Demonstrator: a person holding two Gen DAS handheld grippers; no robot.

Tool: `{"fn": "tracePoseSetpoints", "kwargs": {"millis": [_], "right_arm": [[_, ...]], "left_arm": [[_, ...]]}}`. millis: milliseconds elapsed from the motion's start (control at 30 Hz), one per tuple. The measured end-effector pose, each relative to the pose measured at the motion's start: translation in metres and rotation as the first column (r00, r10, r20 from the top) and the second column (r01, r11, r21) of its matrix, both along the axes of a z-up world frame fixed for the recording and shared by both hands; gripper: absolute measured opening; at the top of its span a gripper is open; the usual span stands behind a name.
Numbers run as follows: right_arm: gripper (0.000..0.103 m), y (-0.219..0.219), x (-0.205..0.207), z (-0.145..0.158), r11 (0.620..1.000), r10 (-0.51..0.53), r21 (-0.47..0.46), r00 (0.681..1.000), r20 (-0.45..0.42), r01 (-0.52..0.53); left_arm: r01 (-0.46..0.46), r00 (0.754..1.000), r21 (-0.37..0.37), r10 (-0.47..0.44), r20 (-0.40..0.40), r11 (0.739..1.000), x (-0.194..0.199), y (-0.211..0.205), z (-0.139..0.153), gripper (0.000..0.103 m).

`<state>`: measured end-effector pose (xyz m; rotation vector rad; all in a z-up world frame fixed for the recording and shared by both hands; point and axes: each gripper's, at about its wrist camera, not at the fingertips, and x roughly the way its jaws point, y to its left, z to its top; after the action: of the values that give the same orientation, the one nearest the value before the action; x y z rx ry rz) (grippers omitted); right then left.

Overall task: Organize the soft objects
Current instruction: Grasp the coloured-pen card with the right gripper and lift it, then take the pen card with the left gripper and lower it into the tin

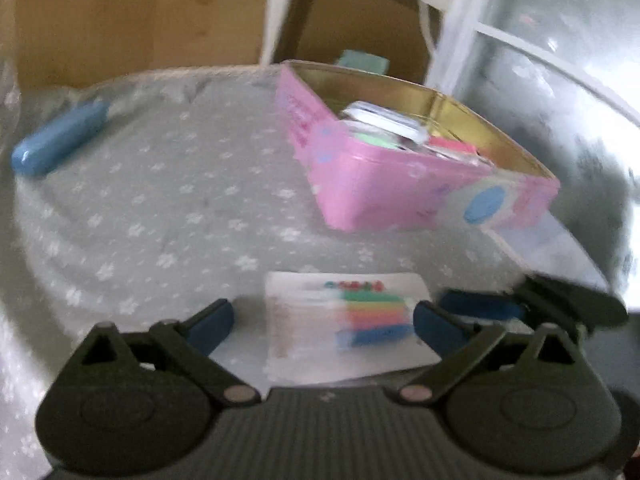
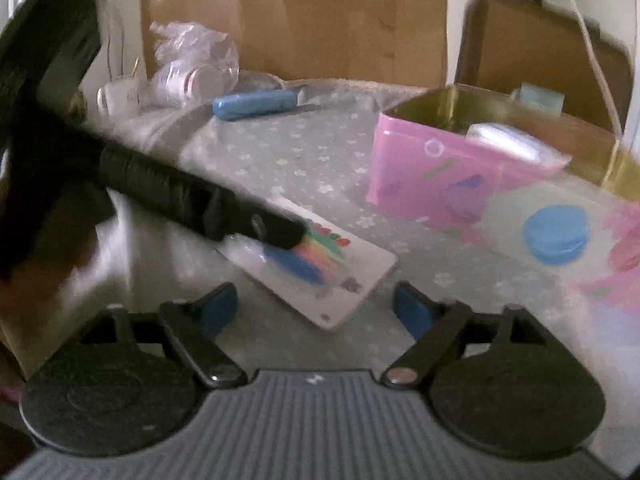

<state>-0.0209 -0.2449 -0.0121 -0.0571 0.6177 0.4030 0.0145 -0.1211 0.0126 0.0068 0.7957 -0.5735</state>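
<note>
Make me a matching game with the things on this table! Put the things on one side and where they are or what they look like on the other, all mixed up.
Things:
1. pink tin
2. blue case
3. white packet
4. left gripper

Descriptions:
A. lying flat, rainbow strips showing on it
B. jaws wide open, either side of the packet
C. open, gold inside, with small items in it
D. near the far edge of the table

Pairs: 1-C, 2-D, 3-A, 4-B

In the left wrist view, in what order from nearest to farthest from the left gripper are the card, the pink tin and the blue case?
1. Card: on the table, between the open jaws.
2. Pink tin: ahead, to the right.
3. Blue case: far left, near the table's edge.
</note>
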Motion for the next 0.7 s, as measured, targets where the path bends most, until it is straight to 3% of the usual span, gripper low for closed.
{"fn": "tracePoseSetpoints", "kwargs": {"millis": [67,167,200,233,467,533,633,700], "right_arm": [[0.071,0.009,0.003,0.0,1.0,-0.001,-0.028,1.0,0.022,0.002],[0.069,0.007,-0.001,-0.001,1.0,-0.006,0.002,0.999,0.039,0.006],[0.055,0.006,-0.006,0.0,1.0,-0.027,0.009,0.998,0.056,0.026],[0.05,0.005,-0.009,0.001,0.999,-0.045,0.005,0.997,0.07,0.044],[0.048,-0.006,-0.02,0.036,0.99,-0.133,0.074,0.964,0.23,0.119],[0.048,-0.014,-0.016,0.049,0.985,-0.168,0.076,0.944,0.283,0.153],[0.044,-0.029,-0.004,0.064,0.978,-0.205,0.096,0.921,0.332,0.184],[0.044,-0.035,0.005,0.068,0.973,-0.233,0.079,0.9,0.369,0.219]], "left_arm": [[-0.017,0.999,0.048,0.015,0.03,0.999,-0.008,-0.008,0.0,0.098],[-0.043,0.999,-0.037,0.042,-0.011,0.998,-0.007,0.009,0.005,0.096],[-0.05,0.999,-0.067,0.05,-0.008,0.996,-0.01,0.014,0.01,0.096],[-0.043,0.999,-0.082,0.044,0.013,0.996,-0.011,0.014,0.017,0.096],[0.03,0.967,-0.057,-0.014,0.256,0.998,-0.024,-0.007,0.074,0.096],[0.054,0.958,-0.067,-0.032,0.285,0.996,-0.012,-0.019,0.088,0.095],[0.166,0.957,-0.12,-0.131,0.258,0.979,0.011,-0.045,0.099,0.088],[0.175,0.947,-0.101,-0.14,0.29,0.979,0.021,-0.07,0.1,0.088]]}}
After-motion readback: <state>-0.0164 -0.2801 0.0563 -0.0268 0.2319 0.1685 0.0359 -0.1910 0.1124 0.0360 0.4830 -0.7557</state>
